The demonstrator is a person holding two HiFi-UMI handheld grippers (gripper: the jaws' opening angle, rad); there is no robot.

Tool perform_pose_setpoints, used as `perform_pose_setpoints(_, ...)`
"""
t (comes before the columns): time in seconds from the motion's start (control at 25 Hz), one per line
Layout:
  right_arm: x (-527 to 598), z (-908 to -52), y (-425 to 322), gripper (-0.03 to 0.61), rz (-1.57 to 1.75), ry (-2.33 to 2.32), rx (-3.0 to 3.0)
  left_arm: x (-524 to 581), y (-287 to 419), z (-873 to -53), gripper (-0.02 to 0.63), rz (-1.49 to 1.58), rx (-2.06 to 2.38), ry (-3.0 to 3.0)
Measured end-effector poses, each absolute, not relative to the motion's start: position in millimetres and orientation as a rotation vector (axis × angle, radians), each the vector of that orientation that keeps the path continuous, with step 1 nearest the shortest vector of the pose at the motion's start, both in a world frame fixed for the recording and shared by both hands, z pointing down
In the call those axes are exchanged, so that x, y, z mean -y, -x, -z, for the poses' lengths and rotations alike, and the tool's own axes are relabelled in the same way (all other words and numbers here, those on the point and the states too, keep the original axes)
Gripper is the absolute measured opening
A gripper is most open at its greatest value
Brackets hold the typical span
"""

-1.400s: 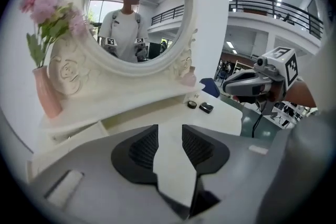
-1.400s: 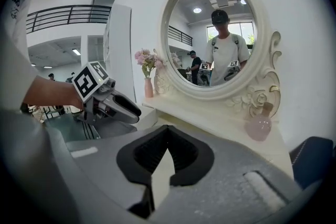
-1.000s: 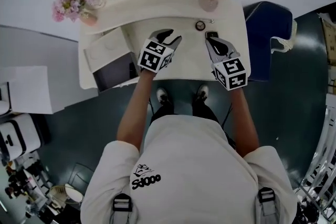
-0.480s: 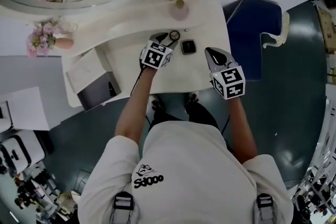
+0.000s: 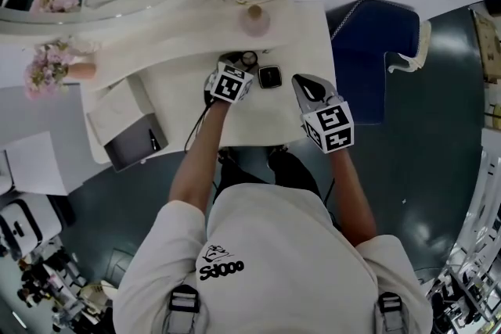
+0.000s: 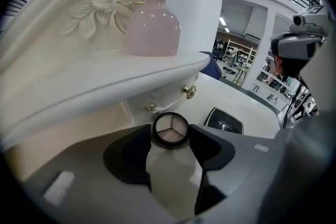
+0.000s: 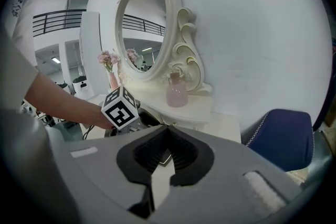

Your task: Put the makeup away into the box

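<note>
A round compact (image 6: 169, 130) with a pinkish three-part pan lies on the white vanity top (image 5: 258, 117), just below the drawer front. My left gripper (image 6: 169, 140) is open and its jaws have just been opening; the compact (image 5: 249, 59) sits between its fingertips, on the table. A square black compact (image 6: 224, 120) lies just to the right of it (image 5: 269, 77). My right gripper (image 5: 301, 84) hovers right of the square compact, shut and empty (image 7: 167, 131). An open box (image 5: 133, 143) with a dark inside sits at the table's left front corner.
A pink bottle (image 6: 152, 21) stands on the raised shelf under the oval mirror (image 7: 144, 26). Pink flowers in a vase (image 5: 47, 62) are at the far left. A blue chair (image 5: 356, 51) stands right of the table. Small drawer knobs (image 6: 189, 92) sit behind the round compact.
My left gripper has moved forward and down to the round compact, which now lies between its wider jaws. The right gripper has shifted a little toward the square compact.
</note>
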State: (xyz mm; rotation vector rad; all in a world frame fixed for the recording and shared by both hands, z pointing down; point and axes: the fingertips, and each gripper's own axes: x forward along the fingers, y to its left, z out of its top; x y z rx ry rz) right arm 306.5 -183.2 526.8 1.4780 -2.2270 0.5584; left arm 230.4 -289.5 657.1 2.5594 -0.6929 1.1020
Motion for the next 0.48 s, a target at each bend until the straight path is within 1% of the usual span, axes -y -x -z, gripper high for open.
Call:
perform_pose_setpoints(0.28, 179, -529, -305, 0.003, -0.567, -1.485, 2.207, 291, -229, -657, 0.23, -1.104, 0.713, -2.578)
perform_pose_setpoints(0.48, 179, -521, -293, 0.003, -0.537, -1.488, 2.213, 286, -216, -637, 0.229, -1.077, 0.735, -2.615)
